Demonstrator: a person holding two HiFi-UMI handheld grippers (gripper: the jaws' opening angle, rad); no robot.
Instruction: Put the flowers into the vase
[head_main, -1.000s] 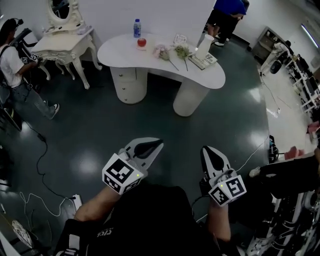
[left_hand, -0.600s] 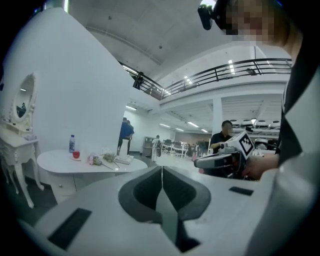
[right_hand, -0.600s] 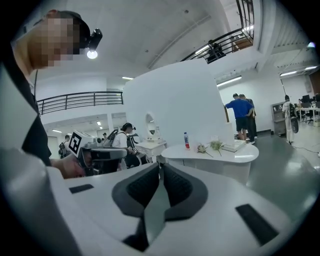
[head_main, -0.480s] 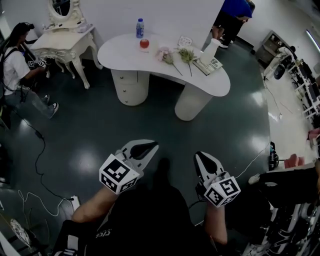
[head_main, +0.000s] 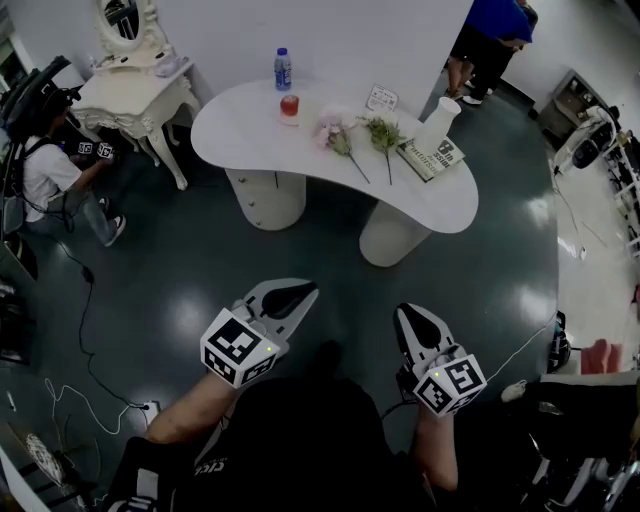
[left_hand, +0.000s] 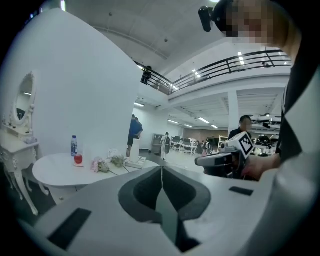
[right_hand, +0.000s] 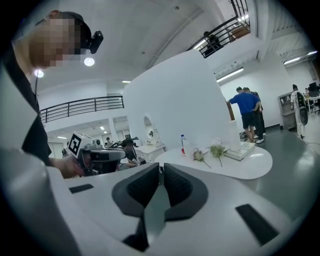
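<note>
On the white curved table (head_main: 300, 150) lie a pink flower (head_main: 333, 135) and a green-headed flower (head_main: 383, 133), their stems pointing toward me. A tall white vase (head_main: 437, 122) stands to their right, beside a book (head_main: 433, 157). My left gripper (head_main: 310, 290) and right gripper (head_main: 408, 313) are held low in front of me, well short of the table, both shut and empty. The left gripper view shows the flowers (left_hand: 101, 165) and the vase (left_hand: 134, 150) far off beyond its shut tips (left_hand: 161, 167). The right gripper view shows the flowers (right_hand: 199, 155) and the vase (right_hand: 232, 134).
A water bottle (head_main: 283, 68), a red cup (head_main: 290, 105) and a small card (head_main: 381, 98) are also on the table. A white vanity with a mirror (head_main: 135, 90) stands at the left with a person (head_main: 50, 170) beside it. People stand at the back right (head_main: 495, 45). Cables (head_main: 85, 340) run over the floor at the left.
The table has come closer and shifted lower in the head view as I move toward it. Both grippers travel with me and stay shut.
</note>
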